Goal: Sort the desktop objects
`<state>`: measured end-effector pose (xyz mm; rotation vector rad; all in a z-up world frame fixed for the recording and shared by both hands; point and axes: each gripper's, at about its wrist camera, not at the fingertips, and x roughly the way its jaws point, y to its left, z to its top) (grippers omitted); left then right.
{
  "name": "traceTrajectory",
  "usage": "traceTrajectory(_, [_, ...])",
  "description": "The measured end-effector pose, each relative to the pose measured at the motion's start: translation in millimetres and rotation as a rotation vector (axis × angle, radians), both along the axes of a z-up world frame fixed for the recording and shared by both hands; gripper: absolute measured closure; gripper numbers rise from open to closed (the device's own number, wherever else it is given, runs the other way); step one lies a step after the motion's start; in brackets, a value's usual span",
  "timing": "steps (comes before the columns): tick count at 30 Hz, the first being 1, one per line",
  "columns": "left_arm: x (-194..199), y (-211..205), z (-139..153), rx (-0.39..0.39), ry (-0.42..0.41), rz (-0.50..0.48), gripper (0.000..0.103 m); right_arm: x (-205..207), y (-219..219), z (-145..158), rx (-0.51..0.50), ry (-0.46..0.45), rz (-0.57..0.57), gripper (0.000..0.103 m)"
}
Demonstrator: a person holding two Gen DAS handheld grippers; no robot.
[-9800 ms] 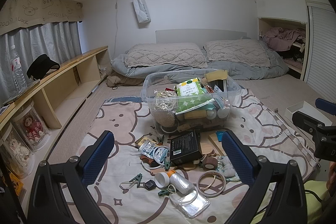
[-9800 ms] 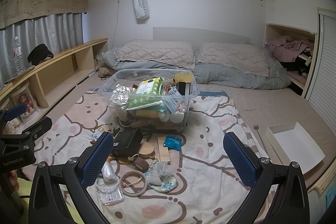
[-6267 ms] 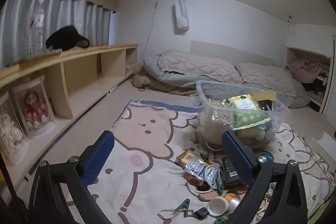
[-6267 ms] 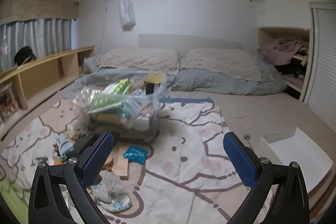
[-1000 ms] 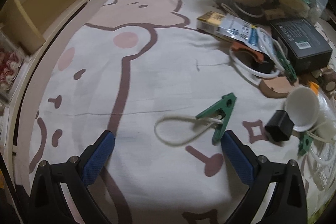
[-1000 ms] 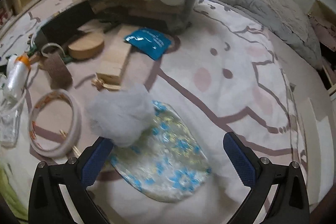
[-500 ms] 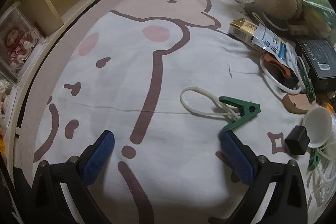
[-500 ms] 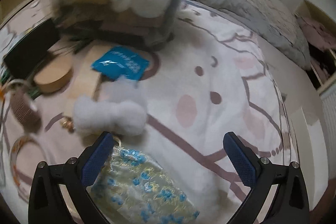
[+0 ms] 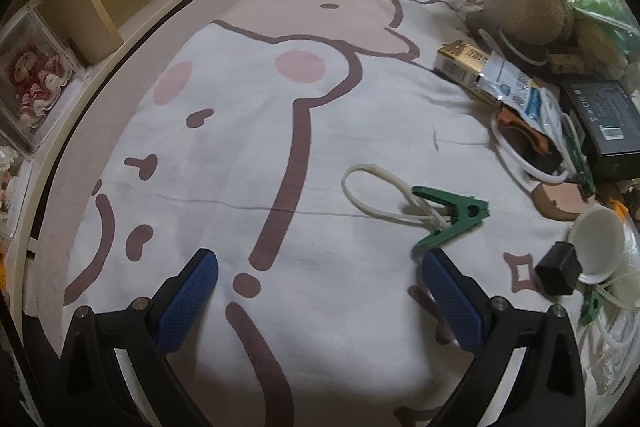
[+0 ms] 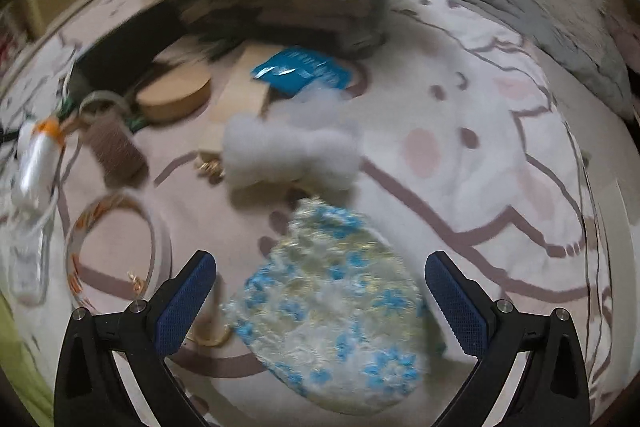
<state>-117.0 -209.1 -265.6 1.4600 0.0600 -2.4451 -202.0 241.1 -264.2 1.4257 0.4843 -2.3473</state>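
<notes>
Bedspread clutter lies near both wide-open, empty grippers: steer the left gripper (image 9: 316, 301) right, squarely astride the green clip (image 9: 452, 217).

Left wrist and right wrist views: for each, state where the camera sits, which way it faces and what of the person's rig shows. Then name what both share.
Left wrist view: rides the left gripper, looking down and forward over the bear-print blanket at a green clip; only its two open blue-padded fingers show.
Right wrist view: rides the right gripper, aimed down at a blue-flowered pouch and white fluff; blurred, open fingers show.
Shared: the same blanket and the black box.
</notes>
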Motion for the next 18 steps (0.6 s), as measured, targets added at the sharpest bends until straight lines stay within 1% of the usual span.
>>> traceTrajectory(2, [0.5,2.7,3.3,0.014,0.018,-0.02,0.0,0.2,-2.3,-5.1,0.037,0.006,0.002,0.0])
traceTrajectory(4, [-0.3,7.0,5.4,0.025,0.031,-0.042,0.0,-1.0,3.2,-10.5,0.068,0.005,-0.02,0.0])
traceTrajectory(7, [-3.8,16.7,6.1,0.009,0.031,-0.076,0.0,-2.4,17.6,-10.7,0.044,-0.005,-0.066,0.0])
traceTrajectory(10, [-7.6,20.6,2.9,-0.003,0.011,-0.084,0.0,-2.5,31.9,-12.4,0.032,-0.013,-0.11,0.0])
traceTrajectory(12, [-9.9,19.5,-0.3,-0.011,-0.006,-0.07,0.0,-2.5,38.0,-12.9,0.013,-0.023,-0.127,0.0])
traceTrajectory(15, [-13.3,13.0,-3.9,-0.018,-0.022,-0.03,0.0,0.0,39.9,-8.3,0.0,-0.011,-0.122,0.0])
traceTrajectory(18, [-14.5,4.4,-5.0,-0.01,-0.024,0.017,0.0,5.3,49.8,8.8,-0.074,0.035,-0.125,0.0])
